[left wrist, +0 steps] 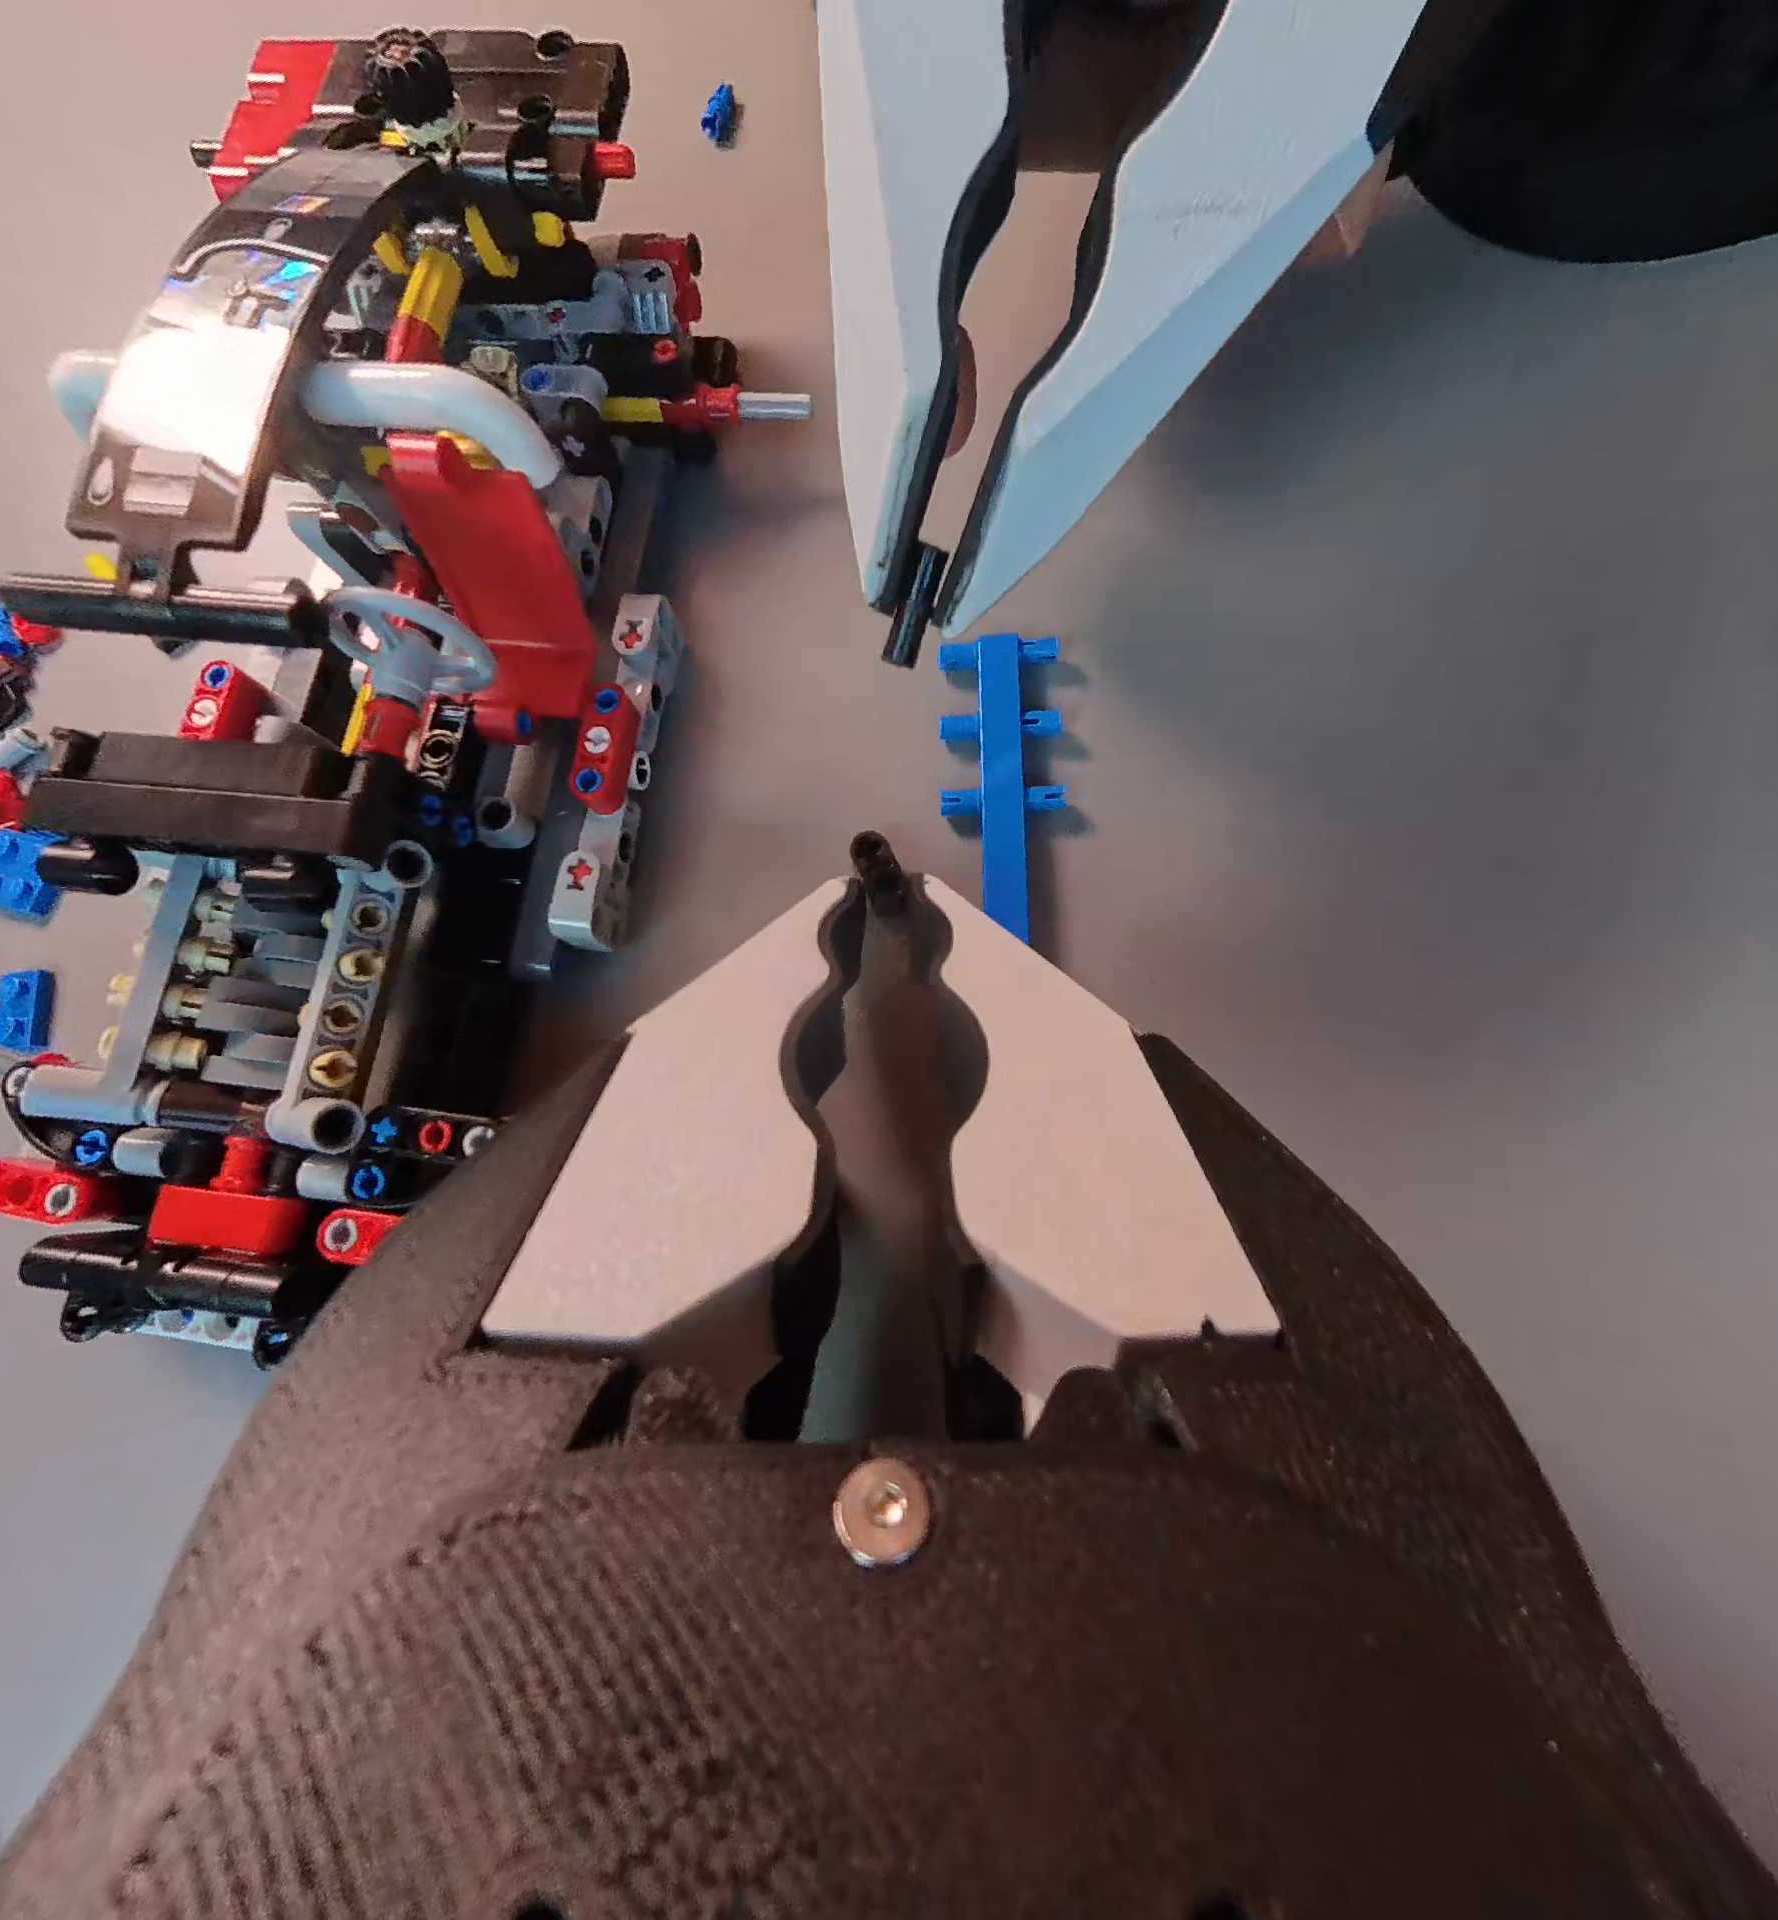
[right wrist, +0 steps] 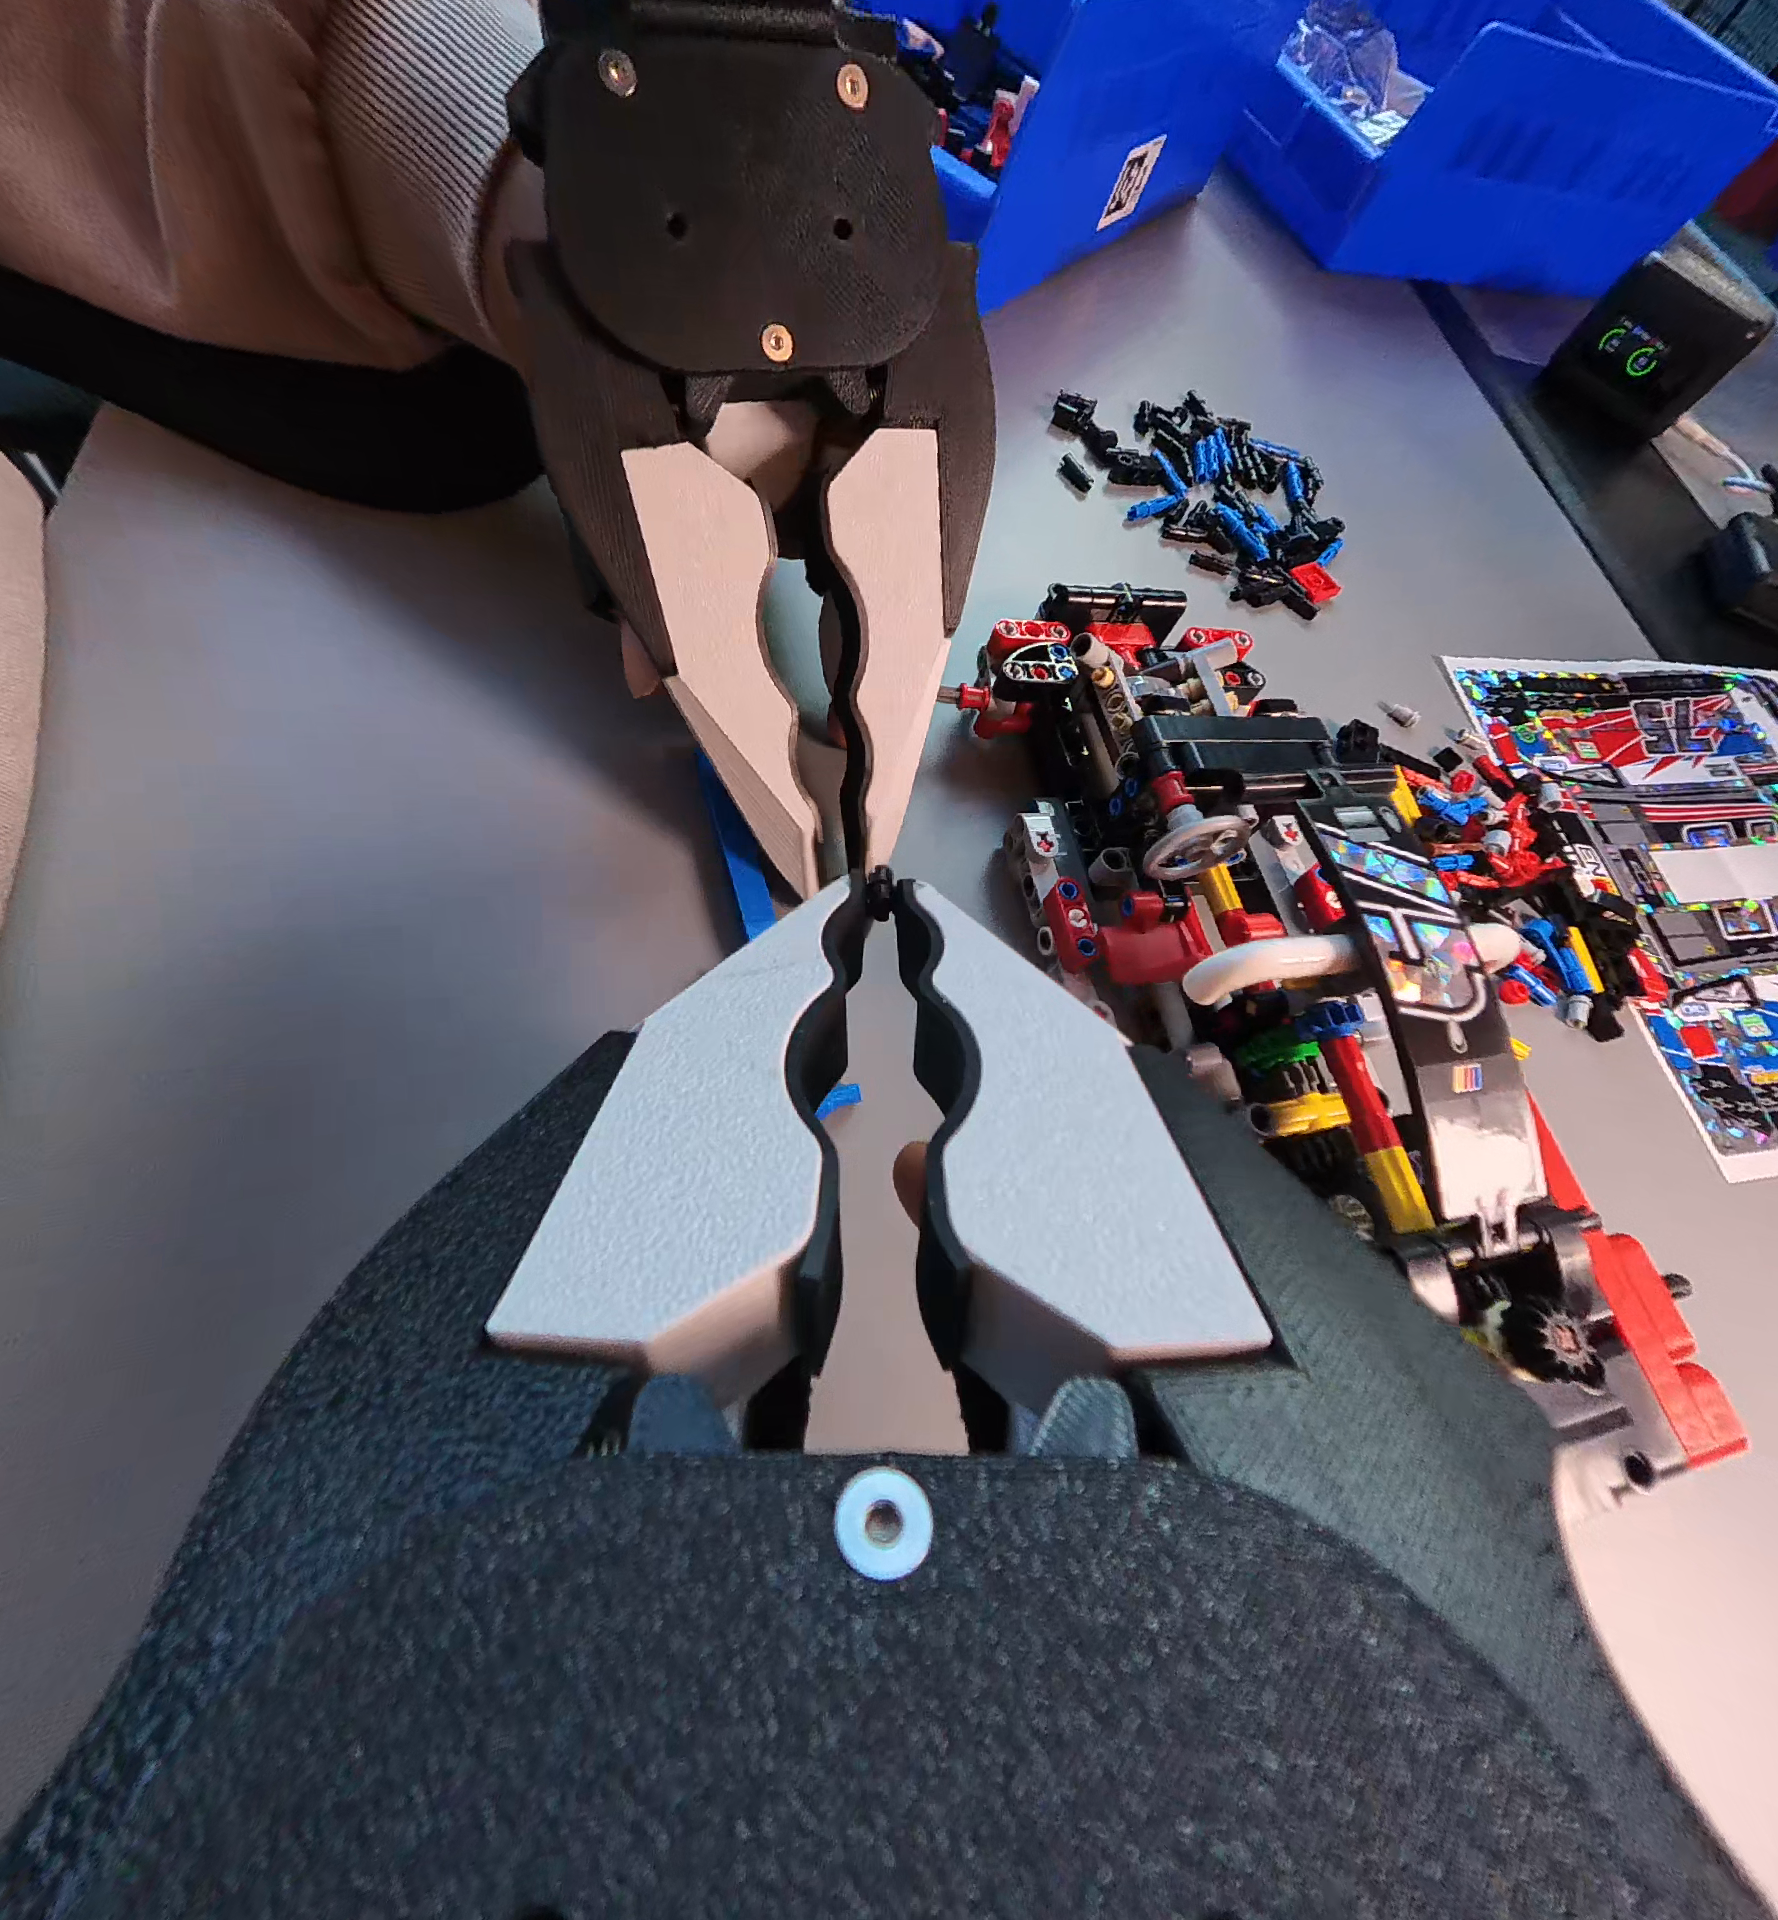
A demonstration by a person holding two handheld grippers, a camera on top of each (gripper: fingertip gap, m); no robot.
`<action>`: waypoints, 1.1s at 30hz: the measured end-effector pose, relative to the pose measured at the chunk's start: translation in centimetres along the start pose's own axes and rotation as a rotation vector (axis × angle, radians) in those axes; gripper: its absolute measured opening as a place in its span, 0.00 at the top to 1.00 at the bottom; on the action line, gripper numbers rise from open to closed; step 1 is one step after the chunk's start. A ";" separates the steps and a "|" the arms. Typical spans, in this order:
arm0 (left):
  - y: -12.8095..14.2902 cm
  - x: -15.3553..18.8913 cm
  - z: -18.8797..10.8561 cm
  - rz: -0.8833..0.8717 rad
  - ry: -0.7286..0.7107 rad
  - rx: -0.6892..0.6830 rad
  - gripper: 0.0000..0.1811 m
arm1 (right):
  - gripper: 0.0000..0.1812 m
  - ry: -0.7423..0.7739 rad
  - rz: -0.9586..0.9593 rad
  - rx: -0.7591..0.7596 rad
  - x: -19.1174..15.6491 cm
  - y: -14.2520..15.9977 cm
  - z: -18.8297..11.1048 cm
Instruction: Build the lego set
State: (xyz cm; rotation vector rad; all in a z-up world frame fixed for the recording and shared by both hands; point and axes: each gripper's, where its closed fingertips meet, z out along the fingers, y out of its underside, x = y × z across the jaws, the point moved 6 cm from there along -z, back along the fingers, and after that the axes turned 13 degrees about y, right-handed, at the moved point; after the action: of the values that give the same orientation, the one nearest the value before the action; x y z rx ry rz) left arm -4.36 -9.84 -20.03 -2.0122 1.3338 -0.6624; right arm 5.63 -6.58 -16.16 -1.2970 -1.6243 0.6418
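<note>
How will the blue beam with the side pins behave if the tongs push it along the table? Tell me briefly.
The blue beam looks like rigid plastic, so it probably slides without bending. It lies flat on the smooth grey table and its side pins stick out both ways, so it likely won't roll. Being thin, it is probably light and may pivot if pushed off-centre.

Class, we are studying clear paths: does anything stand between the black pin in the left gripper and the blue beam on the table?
Nothing visible does. The left gripper holds its black pin just beside the blue beam, only bare table between. The right gripper hangs near the beam's far end.
</note>
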 end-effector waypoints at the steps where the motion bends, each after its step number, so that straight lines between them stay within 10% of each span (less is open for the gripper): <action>1: 0.0 0.0 0.0 0.004 -0.002 -0.001 0.97 | 0.98 -0.002 -0.002 -0.014 -0.1 0.2 0.1; 33: -0.5 0.7 0.2 0.192 0.006 0.057 0.97 | 0.98 -0.255 -0.141 -0.653 -0.3 -1.4 3.1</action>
State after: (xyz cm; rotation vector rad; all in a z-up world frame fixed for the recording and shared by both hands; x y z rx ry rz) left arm -3.64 -10.28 -19.73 -1.8105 1.4726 -0.6106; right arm 2.24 -6.81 -16.42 -1.5777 -2.2263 0.1883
